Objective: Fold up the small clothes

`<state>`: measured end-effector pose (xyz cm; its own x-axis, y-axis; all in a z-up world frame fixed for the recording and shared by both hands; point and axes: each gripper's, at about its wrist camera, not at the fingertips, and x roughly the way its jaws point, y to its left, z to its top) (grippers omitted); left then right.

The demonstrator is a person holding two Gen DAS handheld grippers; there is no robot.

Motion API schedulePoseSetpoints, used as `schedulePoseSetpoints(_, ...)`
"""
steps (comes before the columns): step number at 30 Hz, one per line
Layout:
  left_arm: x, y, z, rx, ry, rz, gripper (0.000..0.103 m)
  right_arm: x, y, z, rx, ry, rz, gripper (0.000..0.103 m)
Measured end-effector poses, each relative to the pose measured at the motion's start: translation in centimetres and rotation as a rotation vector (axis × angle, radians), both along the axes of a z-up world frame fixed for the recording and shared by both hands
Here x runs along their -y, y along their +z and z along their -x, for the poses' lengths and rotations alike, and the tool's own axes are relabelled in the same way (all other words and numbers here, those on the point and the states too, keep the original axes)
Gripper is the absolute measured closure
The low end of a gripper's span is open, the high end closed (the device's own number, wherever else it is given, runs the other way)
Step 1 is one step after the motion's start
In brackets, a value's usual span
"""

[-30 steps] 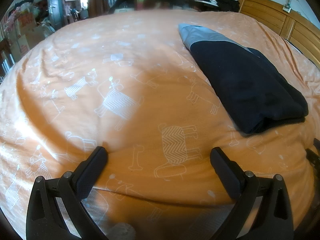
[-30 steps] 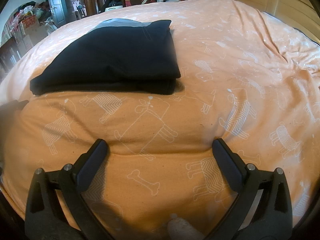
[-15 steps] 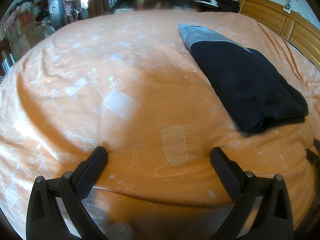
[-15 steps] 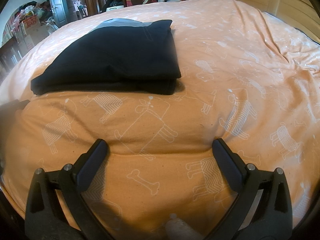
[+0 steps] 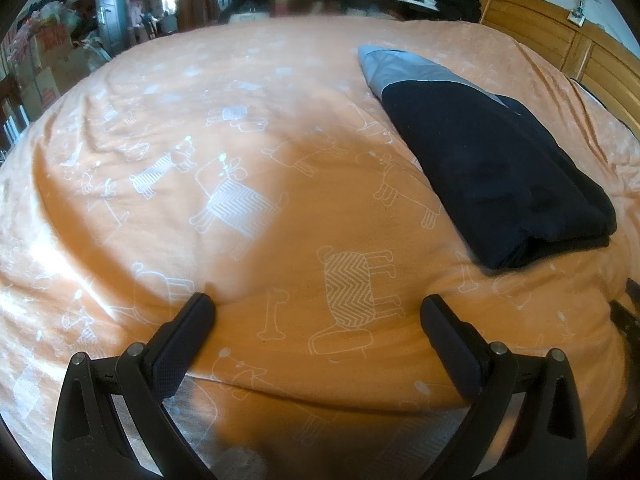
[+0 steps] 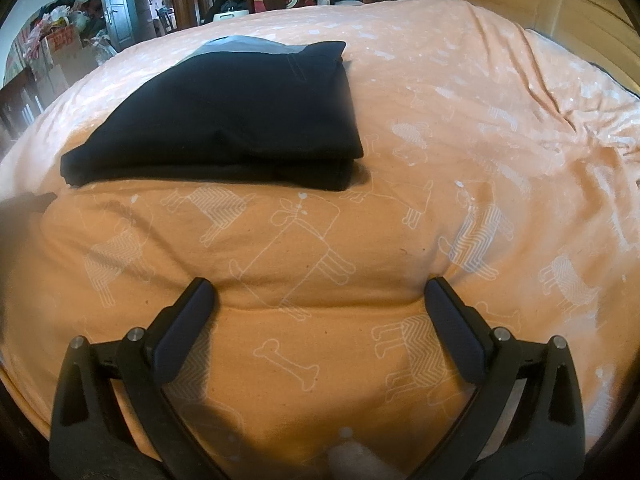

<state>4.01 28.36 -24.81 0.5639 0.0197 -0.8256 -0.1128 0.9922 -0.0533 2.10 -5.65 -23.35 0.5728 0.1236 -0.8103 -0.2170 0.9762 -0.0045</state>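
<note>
The dark folded garment [image 6: 216,120] sits neat at the upper left on the orange bed [image 6: 460,120]. Left gripper [image 5: 316,312] and right gripper [image 6: 320,296] are spread wide, holding nothing. Best leave the fold alone.

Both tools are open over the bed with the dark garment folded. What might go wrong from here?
1. The left tool and right tool sit low against the orange bedsheet; shutting either could pinch the sheet and drag it.
2. The folded dark garment lies on that sheet, so a tug may loosen its stacked layers.
</note>
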Motion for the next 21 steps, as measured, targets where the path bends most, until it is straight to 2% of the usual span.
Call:
schedulePoseSetpoints(4, 0.1, 1.9, 0.2, 0.020, 0.032, -0.032, 0.000, -0.2, 1.3, -0.5, -0.033, 0.014, -0.013, 0.000)
schedulePoseSetpoints(8, 0.6, 6.8, 1.2, 0.122, 0.035, -0.031, 0.000, -0.9, 6.4, -0.2, 0.030, 0.070, -0.060, 0.000)
schedulePoseSetpoints(10, 1.1, 10.6, 1.8, 0.200, 0.026, -0.031, 0.000, -1.3, 10.2, 0.3, 0.096, 0.089, -0.085, 0.000)
schedulePoseSetpoints(12, 1.5, 14.6, 2.7, 0.288, 0.016, -0.021, 0.000, -1.6, 15.4, 1.3, 0.195, 0.106, -0.117, 0.000)
schedulePoseSetpoints(14, 2.2, 20.1, 4.4, 0.418, 0.004, -0.026, 0.000, -1.8, 19.9, 2.6, 0.293, 0.117, -0.143, 0.000)
schedulePoseSetpoints(18, 3.4, 29.7, 9.1, 0.663, 0.026, -0.051, 0.000, -1.1, 29.1, 8.1, 0.567, 0.082, -0.223, 0.000)
schedulePoseSetpoints(19, 3.5, 30.9, 10.0, 0.697, 0.022, -0.026, 0.000, -0.8, 30.0, 8.8, 0.609, 0.063, -0.229, 0.000)
schedulePoseSetpoints(20, 3.3, 32.0, 10.9, 0.725, 0.002, 0.046, 0.000, -0.6, 30.8, 9.7, 0.648, 0.027, -0.226, 0.000)
schedulePoseSetpoints(21, 3.0, 32.4, 11.3, 0.728, -0.026, 0.140, 0.000, -0.5, 31.0, 9.8, 0.648, -0.003, -0.218, 0.000)
